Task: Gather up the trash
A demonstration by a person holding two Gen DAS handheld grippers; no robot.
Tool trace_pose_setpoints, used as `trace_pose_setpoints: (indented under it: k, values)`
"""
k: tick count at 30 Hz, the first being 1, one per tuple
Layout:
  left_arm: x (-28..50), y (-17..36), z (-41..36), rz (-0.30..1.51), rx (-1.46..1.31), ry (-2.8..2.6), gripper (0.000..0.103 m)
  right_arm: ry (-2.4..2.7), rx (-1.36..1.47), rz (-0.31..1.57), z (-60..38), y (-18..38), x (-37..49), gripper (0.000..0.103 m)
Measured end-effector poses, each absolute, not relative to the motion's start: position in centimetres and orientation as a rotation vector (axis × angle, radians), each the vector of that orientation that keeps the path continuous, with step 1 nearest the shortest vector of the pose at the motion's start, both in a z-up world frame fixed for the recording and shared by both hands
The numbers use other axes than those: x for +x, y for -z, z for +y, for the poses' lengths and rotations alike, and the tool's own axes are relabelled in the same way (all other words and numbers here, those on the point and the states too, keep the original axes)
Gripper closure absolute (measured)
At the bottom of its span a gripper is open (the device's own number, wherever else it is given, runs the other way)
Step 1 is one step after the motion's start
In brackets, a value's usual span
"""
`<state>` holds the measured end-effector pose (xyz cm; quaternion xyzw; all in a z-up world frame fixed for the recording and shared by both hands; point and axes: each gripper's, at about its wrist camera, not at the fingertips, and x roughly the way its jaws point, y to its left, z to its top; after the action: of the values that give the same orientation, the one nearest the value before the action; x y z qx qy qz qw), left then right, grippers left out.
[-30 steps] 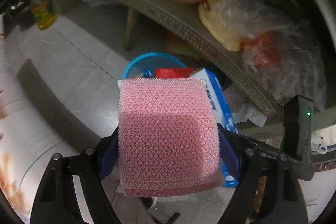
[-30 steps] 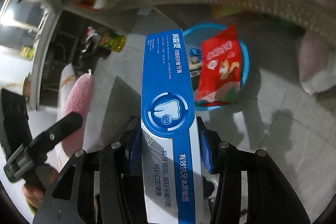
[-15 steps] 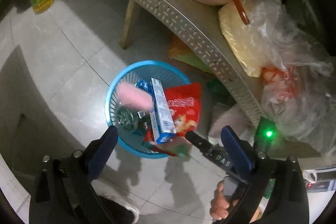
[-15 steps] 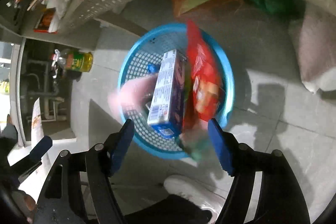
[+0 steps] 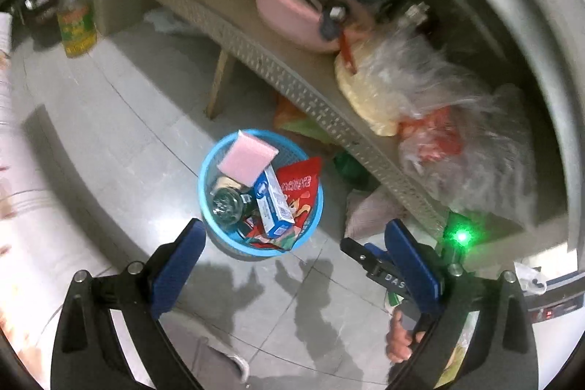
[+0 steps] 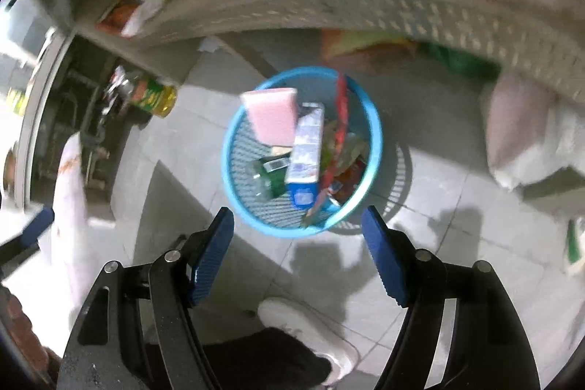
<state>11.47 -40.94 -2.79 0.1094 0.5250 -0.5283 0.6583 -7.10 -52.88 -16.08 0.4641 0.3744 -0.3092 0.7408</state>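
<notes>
Both claws hang released above the bin [image 5: 260, 245] — the left claw [image 5: 292, 262] and right claw [image 6: 297, 256] grasp nothing. Inside the bin lie a sponge [image 5: 248, 158], a box [image 5: 272, 203], a red wrapper [image 5: 301, 187] and a jar [image 5: 225, 203]. Collecting looks well along — any trash left outside the bin is unclear.

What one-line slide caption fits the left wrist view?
Open left gripper above a blue basket holding a pink sponge, toothpaste box and red snack bag.
</notes>
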Motion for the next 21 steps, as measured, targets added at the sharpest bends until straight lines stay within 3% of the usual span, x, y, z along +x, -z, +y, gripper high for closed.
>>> trace_pose_setpoints:
  k: [8, 14, 21]
  values:
    - [8.3, -2.7, -26.1, 0.938, 0.215, 1.054, 0.006, 0.548, 0.537, 0.744, -42.0, 5.0, -5.0, 0.007]
    - [6.5, -4.2, -16.7, 0.855, 0.141, 0.781, 0.006, 0.462, 0.258, 0.670, -33.5, -0.2, -4.0, 0.008]
    - [4.7, -4.2, -9.9, 0.831, 0.112, 0.514, 0.006, 0.382, 0.185, 0.627, -27.9, -2.0, -3.5, 0.008]
